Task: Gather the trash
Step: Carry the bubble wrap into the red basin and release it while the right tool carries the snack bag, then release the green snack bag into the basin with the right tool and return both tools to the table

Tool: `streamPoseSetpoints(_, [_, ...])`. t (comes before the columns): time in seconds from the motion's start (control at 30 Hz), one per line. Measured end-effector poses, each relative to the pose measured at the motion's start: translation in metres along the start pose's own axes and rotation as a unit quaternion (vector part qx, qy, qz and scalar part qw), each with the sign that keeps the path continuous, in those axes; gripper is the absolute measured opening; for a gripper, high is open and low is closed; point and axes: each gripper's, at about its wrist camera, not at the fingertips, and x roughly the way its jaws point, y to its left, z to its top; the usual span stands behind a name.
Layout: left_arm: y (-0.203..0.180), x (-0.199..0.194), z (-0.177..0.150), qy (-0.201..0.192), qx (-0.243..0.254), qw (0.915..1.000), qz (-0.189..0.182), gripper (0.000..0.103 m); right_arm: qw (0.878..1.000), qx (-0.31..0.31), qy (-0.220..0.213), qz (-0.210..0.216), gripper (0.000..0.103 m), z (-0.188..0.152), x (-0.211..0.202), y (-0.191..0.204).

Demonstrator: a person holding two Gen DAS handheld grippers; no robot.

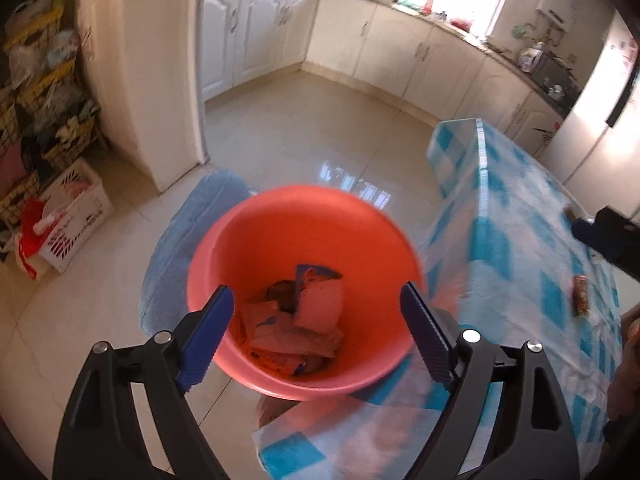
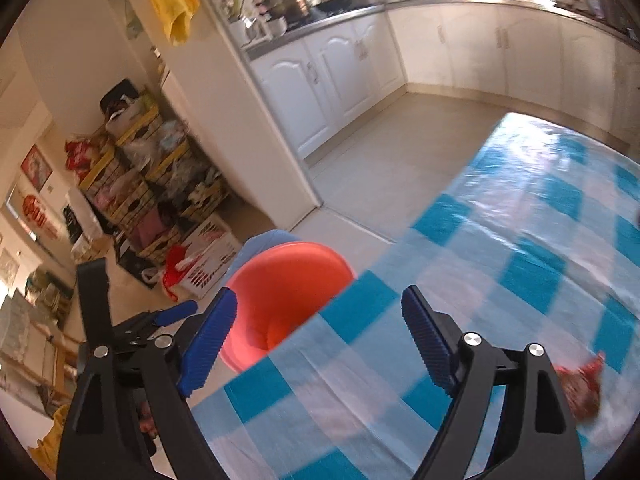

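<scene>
Left gripper (image 1: 316,312) sat nearest the lens, jaws spread wide and empty, hanging over the mouth of the orange bin (image 1: 280,220). Nothing lay between the pads. Right gripper (image 2: 318,316) likewise released, jaws apart, nothing held, poised over the near corner of the worktop (image 2: 520,220) beside the bin.

Landmark: the orange bin, standing on the floor just off the worktop's corner, a blue mat (image 1: 180,240) under it on the far side.

Largest first. Worktop, right of the bin, covered in a glossy blue-and-white check cloth; the sheen suggested plastic, so flat litter would probably slide on it rather than lift cleanly.

Inside the bin: a loose heap of wrappers (image 1: 296,320), pale and orange packets lying flat or crumpled on the bottom. Collection judged partly done.

Still out on the worktop, right of the bin and well apart from it: a small brown packet (image 1: 581,300), lying flat. In the right wrist view, a crumpled red wrapper (image 2: 580,388) lay farther from the bin, just past the right gripper's outer finger.

Handling, as judged: both pieces looked thin, light, soft film, not fragile, likely slippery. The red one was bunched, so a raised fold near its middle would give the pads something to bite. The brown packet lay flat; pinching across its narrow width seemed the better hold. Motion blur prevented finer reading.
</scene>
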Motion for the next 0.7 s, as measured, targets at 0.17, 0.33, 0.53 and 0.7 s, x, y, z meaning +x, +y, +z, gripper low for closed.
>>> streamPoseSetpoints(0.17, [-0.034, -0.019, 0.006, -0.016, 0.025, 0.9991, -0.03, 0.087, 0.999, 0.029, -0.034, -0.029, 0.084, -0.015, -0.04, -0.023])
streamPoseSetpoints(0.33, [-0.074, -0.033, 0.006, -0.024, 0.061, 0.9963, -0.055, 0.091, 0.995, 0.059, -0.057, -0.055, 0.084, -0.031, -0.077, -0.056])
streamPoseSetpoints(0.53, [-0.115, -0.038, 0.0, -0.02, 0.094, 0.9921, -0.081, 0.091, 0.989, 0.1, -0.078, -0.083, 0.084, -0.045, -0.111, -0.094])
streamPoseSetpoints(0.7, [-0.15, -0.041, -0.006, -0.014, 0.124, 0.9872, -0.098, 0.091, 0.981, 0.134, -0.095, -0.107, 0.084, -0.061, -0.141, -0.13])
